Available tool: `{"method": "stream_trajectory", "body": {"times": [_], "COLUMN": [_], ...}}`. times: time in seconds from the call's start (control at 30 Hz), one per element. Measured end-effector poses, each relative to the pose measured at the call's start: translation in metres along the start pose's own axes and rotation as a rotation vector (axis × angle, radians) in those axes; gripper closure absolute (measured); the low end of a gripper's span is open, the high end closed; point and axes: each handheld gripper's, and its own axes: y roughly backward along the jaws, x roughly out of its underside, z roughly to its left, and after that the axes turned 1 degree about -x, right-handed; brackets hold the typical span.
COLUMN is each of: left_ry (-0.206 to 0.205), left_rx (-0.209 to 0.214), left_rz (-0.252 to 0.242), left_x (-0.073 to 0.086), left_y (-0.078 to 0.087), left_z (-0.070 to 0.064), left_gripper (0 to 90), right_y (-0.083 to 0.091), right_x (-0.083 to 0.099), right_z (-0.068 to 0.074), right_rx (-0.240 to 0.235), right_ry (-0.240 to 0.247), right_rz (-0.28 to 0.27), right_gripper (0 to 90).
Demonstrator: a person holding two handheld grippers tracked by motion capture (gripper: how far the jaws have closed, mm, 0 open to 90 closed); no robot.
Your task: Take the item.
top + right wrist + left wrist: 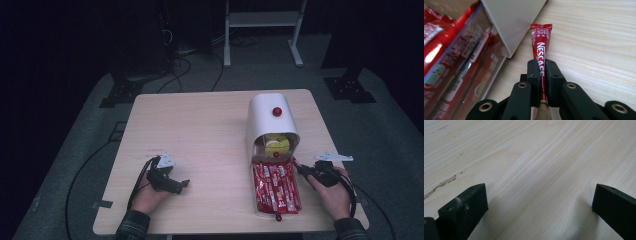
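Your right gripper point(543, 75) clamped tight on red Nescafe stick point(541, 42); your left gripper point(540, 202) spread wide, empty, low over table point(536, 157).

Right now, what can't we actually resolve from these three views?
- Yellow items inside the white dispenser: high view, too small, its hood covers them.
- Sachet lower end: right gripper view, hidden between the shut jaws of the right gripper.
- Drawer contents: cut off by the left edge, blurred.
- Left gripper: jaws apart over bare table.
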Motion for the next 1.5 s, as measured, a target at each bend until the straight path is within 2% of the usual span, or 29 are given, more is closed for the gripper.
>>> {"method": "stream_trajectory", "body": {"times": [0.13, 0.2, 0.63, 0.8, 0.97, 1.1, 1.5], "left_ry": [0.001, 0.001, 0.0, 0.001, 0.001, 0.001, 0.001], "left_rx": [0.0, 0.0, 0.0, 0.0, 0.0, -0.001, 0.0], "left_rz": [-0.001, -0.001, 0.0, 0.0, -0.001, -0.004, -0.003], "left_x": [0.0, 0.0, 0.0, 0.0, 0.0, 0.0, 0.0], "left_y": [0.0, 0.0, 0.0, 0.0, 0.0, 0.0, 0.0], "left_z": [0.0, 0.0, 0.0, 0.0, 0.0, 0.0, 0.0], "left_gripper": [0.0, 0.0, 0.0, 0.0, 0.0, 0.0, 0.0], "right_y": [-0.003, -0.005, -0.008, -0.007, -0.001, 0.001, 0.008], "right_x": [0.001, 0.001, 0.002, 0.002, -0.001, -0.001, -0.003], "right_z": [0.002, 0.002, 0.003, 0.004, 0.004, 0.003, 0.003], "right_rx": [-0.001, -0.003, -0.01, -0.02, -0.032, -0.025, 0.005], "right_ry": [0.003, 0.015, 0.015, 0.017, 0.011, 0.029, 0.074], "right_rz": [0.023, 0.025, 0.047, 0.037, -0.012, -0.04, -0.068], "right_gripper": [81.9, 81.8, 77.8, 71.5, 58.8, 50.5, 34.0]}}
